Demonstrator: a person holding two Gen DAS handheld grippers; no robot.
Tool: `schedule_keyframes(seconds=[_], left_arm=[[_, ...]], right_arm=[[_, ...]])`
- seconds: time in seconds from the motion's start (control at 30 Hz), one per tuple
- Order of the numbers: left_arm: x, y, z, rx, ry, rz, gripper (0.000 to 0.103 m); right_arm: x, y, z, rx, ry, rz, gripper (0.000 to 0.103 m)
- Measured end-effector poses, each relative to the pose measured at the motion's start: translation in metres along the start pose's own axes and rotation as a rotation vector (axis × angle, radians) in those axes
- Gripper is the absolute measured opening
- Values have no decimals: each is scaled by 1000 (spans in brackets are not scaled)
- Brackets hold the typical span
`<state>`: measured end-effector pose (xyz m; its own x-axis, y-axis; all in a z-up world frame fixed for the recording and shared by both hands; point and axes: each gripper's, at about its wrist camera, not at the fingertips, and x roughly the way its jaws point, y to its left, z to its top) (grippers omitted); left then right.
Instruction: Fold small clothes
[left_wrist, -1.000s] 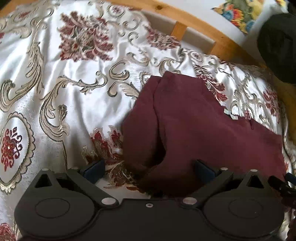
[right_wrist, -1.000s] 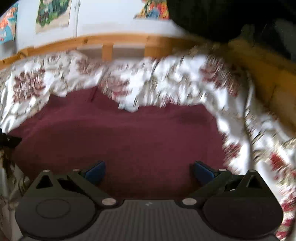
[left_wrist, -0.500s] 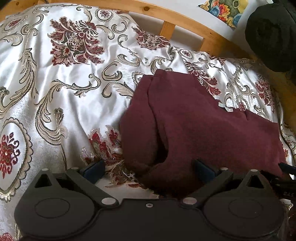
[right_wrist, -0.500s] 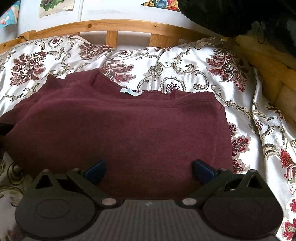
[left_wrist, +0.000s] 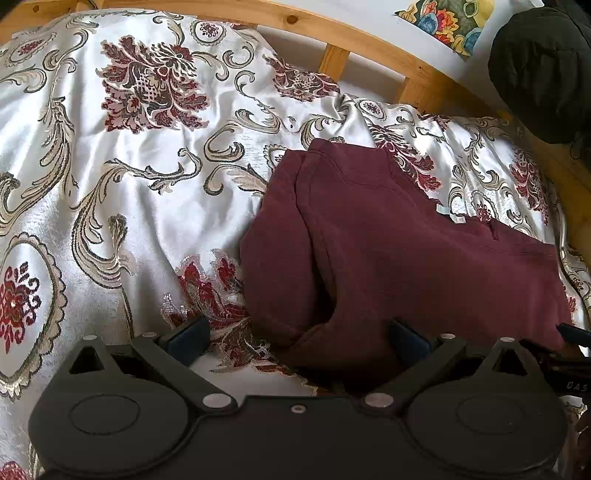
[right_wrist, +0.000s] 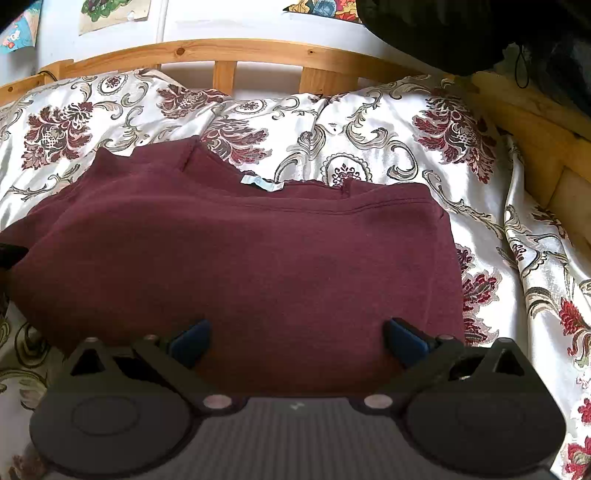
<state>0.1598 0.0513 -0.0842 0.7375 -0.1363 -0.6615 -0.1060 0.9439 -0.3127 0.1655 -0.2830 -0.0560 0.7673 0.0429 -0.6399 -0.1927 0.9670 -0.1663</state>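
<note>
Between the spread fingers of the left gripper (left_wrist: 297, 338) lies the near left corner of a maroon sweatshirt (left_wrist: 406, 251), nothing pinched. The right gripper (right_wrist: 297, 338) likewise has its fingers wide apart, over the garment's near edge. The sweatshirt lies folded on a floral satin bedspread (left_wrist: 129, 177), its pale neck label (right_wrist: 260, 183) toward the wooden bed rail (right_wrist: 221, 50).

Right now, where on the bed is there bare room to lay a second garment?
Widest free patch: the bedspread left of the maroon garment, up to the wooden rail. A narrower strip lies right of the garment in the right wrist view, toward the rail. The middle is taken.
</note>
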Motion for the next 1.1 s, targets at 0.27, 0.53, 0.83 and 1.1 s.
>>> schedule_keyframes(seconds=[0.27, 0.53, 0.83, 1.1], left_arm=[[0, 0, -1, 0, -3, 1, 102], [0, -1, -3, 4, -18, 5, 102], [-1, -1, -4, 15, -21, 0, 102], [0, -1, -4, 17, -27, 4, 102]], right_arm=[[-4, 8, 6, -62, 2, -27, 103], [-24, 32, 8, -80, -166, 80, 103], [1, 35, 2, -9, -33, 126, 103], [2, 38, -3, -14, -51, 102, 103]])
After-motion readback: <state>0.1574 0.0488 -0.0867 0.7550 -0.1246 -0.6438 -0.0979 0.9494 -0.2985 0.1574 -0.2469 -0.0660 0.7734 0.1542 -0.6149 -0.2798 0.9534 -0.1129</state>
